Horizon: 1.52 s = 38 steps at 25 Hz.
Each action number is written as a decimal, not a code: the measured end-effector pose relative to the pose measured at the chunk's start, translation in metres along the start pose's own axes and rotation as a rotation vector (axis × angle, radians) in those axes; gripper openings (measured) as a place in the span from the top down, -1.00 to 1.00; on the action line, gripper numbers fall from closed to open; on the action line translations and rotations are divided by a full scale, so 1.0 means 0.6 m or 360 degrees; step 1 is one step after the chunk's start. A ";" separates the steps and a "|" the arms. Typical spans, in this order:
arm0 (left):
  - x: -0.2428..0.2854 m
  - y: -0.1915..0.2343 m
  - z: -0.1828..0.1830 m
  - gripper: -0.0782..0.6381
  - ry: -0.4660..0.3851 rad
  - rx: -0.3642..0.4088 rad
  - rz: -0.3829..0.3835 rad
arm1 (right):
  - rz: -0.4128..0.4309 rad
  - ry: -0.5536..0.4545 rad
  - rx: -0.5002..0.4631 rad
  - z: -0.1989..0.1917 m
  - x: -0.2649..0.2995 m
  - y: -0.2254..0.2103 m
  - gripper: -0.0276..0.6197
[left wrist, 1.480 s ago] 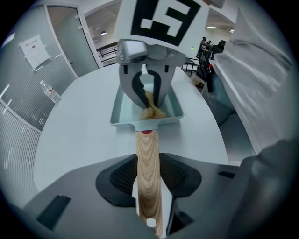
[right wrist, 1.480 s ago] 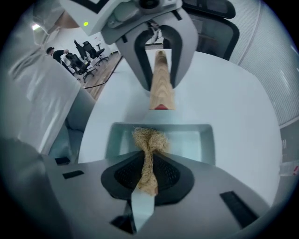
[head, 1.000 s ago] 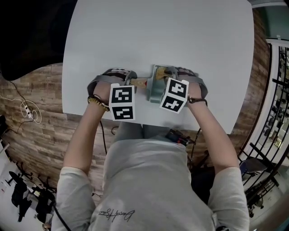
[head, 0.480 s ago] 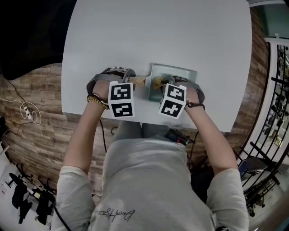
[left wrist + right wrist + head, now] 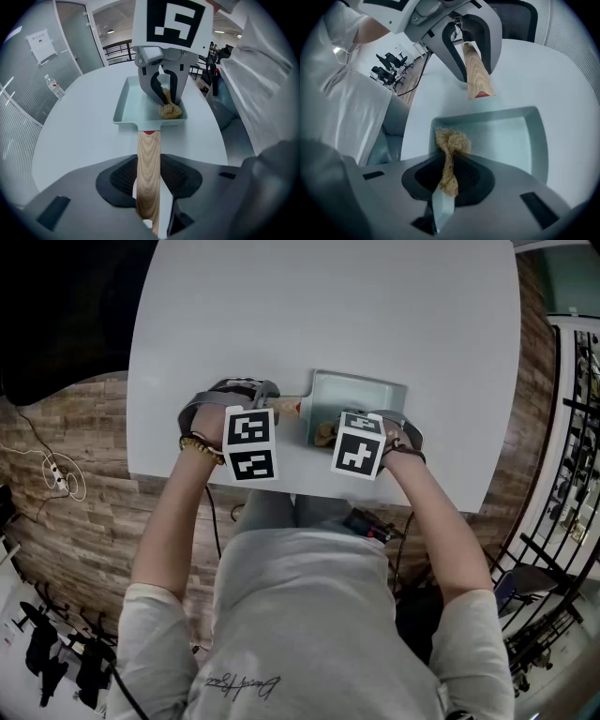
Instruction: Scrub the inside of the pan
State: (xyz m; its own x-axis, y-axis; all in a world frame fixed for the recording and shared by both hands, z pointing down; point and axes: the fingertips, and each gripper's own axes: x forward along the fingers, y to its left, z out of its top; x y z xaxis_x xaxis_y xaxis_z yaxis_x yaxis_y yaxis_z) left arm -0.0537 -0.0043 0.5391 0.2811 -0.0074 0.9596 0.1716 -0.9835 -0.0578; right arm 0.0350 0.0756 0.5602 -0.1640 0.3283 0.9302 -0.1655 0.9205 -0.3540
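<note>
White table (image 5: 328, 315) over a wood-look floor (image 5: 75, 484), with nothing on it but the job, so it's a pretty clean setup.

The right gripper (image 5: 450, 176) has its jaws pinched narrow on a tan wiry scrubber (image 5: 451, 140). The wad hangs out past the tips and sits down in the near-left corner of the pan (image 5: 506, 136). The left gripper (image 5: 149, 180) is clamped on the pan's wooden handle (image 5: 148, 154), pads on both sides of it, pinning the whole thing to the table.

The pan is a pale teal rectangular one near the table's near edge, right in front of the person. Its handle sticks out to the left, so the long axis runs left-right.

What matters next, I'd say: from where the scrubber is parked, basically all the bare pan floor lies far and to the right of it. The right hand is the one on it, so the stroke wants to go away from the body and along the pan.

Compared with a second ago, the right gripper has slid from the far side of the pan back to the near edge, which uncovers the far rim. The left gripper and handle haven't budged.
</note>
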 end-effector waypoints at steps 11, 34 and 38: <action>0.001 -0.008 -0.002 0.34 0.0021 0.0087 -0.0009 | -0.0528 -0.0064 -0.0014 -0.007 -0.028 -0.106 0.70; 0.000 0.000 0.001 0.34 0.0036 -0.0007 -0.0004 | -0.0434 0.0054 -0.0059 -0.030 -0.027 -0.083 0.70; 0.000 0.001 0.000 0.34 0.0042 -0.0004 -0.0004 | -0.0315 0.0069 -0.0077 -0.035 -0.017 -0.049 0.70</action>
State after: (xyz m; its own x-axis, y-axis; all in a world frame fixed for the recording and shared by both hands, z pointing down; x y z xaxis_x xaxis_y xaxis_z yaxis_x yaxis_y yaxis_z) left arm -0.0534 -0.0049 0.5391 0.2557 -0.0096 0.9667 0.1702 -0.9839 -0.0548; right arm 0.0618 0.0497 0.5633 -0.0906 0.1479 0.9849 -0.1429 0.9768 -0.1598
